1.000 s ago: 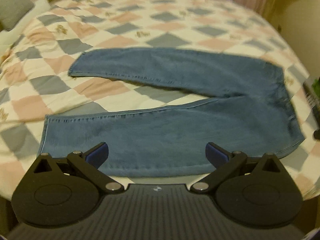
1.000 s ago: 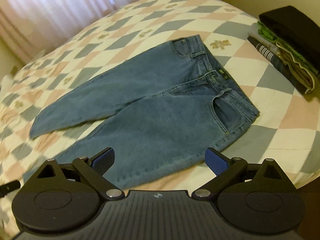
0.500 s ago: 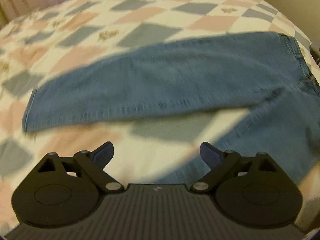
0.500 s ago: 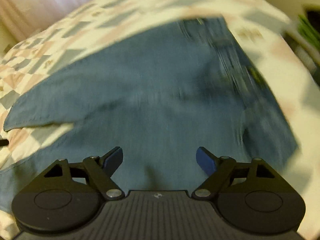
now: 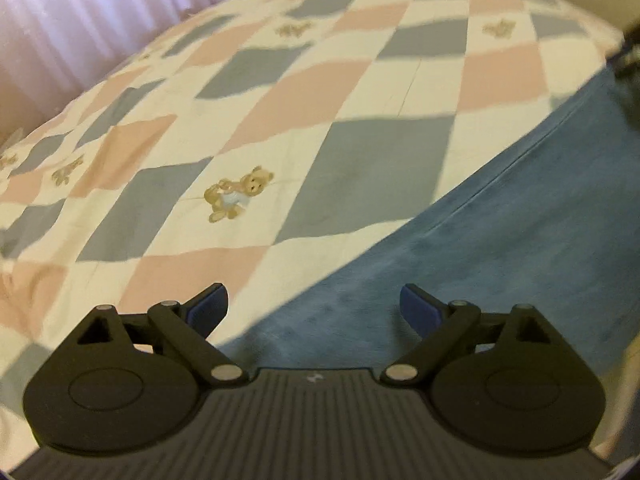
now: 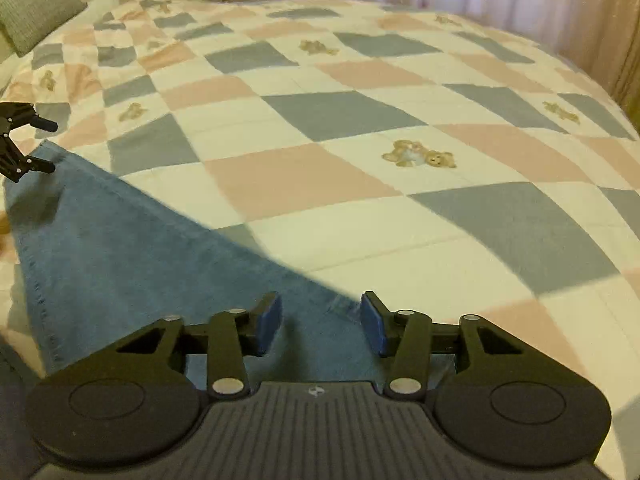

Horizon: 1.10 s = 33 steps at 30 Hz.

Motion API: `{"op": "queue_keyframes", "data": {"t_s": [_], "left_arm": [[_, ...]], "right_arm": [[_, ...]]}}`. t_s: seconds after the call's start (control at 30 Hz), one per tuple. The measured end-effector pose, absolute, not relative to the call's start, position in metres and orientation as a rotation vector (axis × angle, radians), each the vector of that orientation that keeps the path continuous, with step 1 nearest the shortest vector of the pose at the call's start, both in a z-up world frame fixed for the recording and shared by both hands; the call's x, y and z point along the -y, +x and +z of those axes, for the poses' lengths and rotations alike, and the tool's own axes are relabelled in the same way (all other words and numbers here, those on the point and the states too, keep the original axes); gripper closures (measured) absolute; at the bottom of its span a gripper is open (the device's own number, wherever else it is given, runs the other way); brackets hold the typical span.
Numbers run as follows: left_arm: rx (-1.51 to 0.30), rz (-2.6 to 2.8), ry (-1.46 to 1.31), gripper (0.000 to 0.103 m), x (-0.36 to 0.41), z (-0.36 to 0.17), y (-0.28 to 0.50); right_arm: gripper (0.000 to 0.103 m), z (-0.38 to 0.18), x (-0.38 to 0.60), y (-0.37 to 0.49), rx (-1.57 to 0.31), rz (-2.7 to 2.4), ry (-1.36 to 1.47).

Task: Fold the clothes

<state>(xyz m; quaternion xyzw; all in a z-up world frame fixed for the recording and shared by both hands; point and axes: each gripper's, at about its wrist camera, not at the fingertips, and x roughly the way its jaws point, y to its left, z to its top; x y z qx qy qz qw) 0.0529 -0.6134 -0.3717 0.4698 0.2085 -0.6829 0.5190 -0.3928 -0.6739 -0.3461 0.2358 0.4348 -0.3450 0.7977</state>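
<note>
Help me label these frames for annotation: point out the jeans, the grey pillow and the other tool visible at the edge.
jeans [image 6: 132, 248]: right wrist view, flat denim of the leg.
grey pillow [image 6: 38, 6]: right wrist view, middle of its face.
left tool [image 6: 28, 142]: right wrist view, between its fingertips at the left edge.

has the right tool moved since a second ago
Yes. The right tool has pushed forward and down over the jeans: the waistband and the folded stack beside it have left its view, and the far edge of the denim on the quilt now lies at its tips.
</note>
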Motion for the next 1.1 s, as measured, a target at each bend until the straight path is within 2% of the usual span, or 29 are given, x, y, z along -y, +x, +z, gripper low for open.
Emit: {"op": "queue_keyframes", "data": {"t_s": [0.03, 0.1, 0.27, 0.3, 0.33, 0.37, 0.4, 0.43, 0.47, 0.5, 0.53, 0.57, 0.63, 0.83, 1.0, 1.1], "left_arm": [[-0.503, -1.644, 1.163, 0.012, 0.618, -0.379, 0.055], [-0.513, -1.647, 1.224, 0.01, 0.625, -0.394, 0.058], [-0.546, -1.665, 1.342, 0.008, 0.637, -0.425, 0.062], [-0.552, -1.668, 1.366, 0.011, 0.64, -0.431, 0.063], [-0.551, -1.676, 1.387, 0.013, 0.64, -0.436, 0.062], [-0.532, -1.696, 1.402, 0.023, 0.637, -0.436, 0.057], [-0.512, -1.715, 1.417, 0.042, 0.633, -0.436, 0.052], [-0.493, -1.733, 1.433, 0.054, 0.629, -0.435, 0.047], [-0.458, -1.742, 1.455, 0.068, 0.622, -0.435, 0.041], [-0.383, -1.735, 1.488, 0.077, 0.613, -0.435, 0.034], [-0.313, -1.717, 1.521, 0.083, 0.606, -0.437, 0.029], [-0.242, -1.698, 1.552, 0.093, 0.599, -0.439, 0.024], [-0.151, -1.662, 1.582, 0.098, 0.588, -0.44, 0.018], [0.02, -1.558, 1.471, 0.101, 0.541, -0.392, 0.008], [-0.042, -1.485, 1.216, 0.098, 0.448, -0.301, 0.009], [-0.16, -1.427, 1.118, 0.096, 0.369, -0.264, 0.001]], "right_arm": [[0.032, -0.351, 0.683, -0.393, -0.945, -0.726, 0.516], [0.027, -0.36, 0.697, -0.396, -0.969, -0.7, 0.527], [0.007, -0.376, 0.712, -0.401, -1.009, -0.621, 0.53], [0.001, -0.378, 0.714, -0.4, -1.02, -0.598, 0.541], [0.0, -0.379, 0.715, -0.399, -1.032, -0.574, 0.551], [0.0, -0.381, 0.717, -0.397, -1.044, -0.551, 0.561], [0.004, -0.381, 0.716, -0.396, -1.063, -0.528, 0.561], [0.019, -0.38, 0.716, -0.395, -1.082, -0.504, 0.56], [0.028, -0.38, 0.714, -0.394, -1.107, -0.502, 0.546], [0.048, -0.379, 0.712, -0.393, -1.131, -0.501, 0.528], [0.077, -0.379, 0.709, -0.392, -1.154, -0.499, 0.511], [0.083, -0.378, 0.707, -0.392, -1.178, -0.498, 0.493], [0.093, -0.371, 0.693, -0.388, -1.193, -0.5, 0.423], [0.097, -0.332, 0.623, -0.384, -1.139, -0.634, 0.114], [0.097, -0.265, 0.496, -0.413, -0.946, -0.836, -0.071], [0.097, -0.241, 0.407, -0.432, -0.897, -0.909, -0.085]]}}
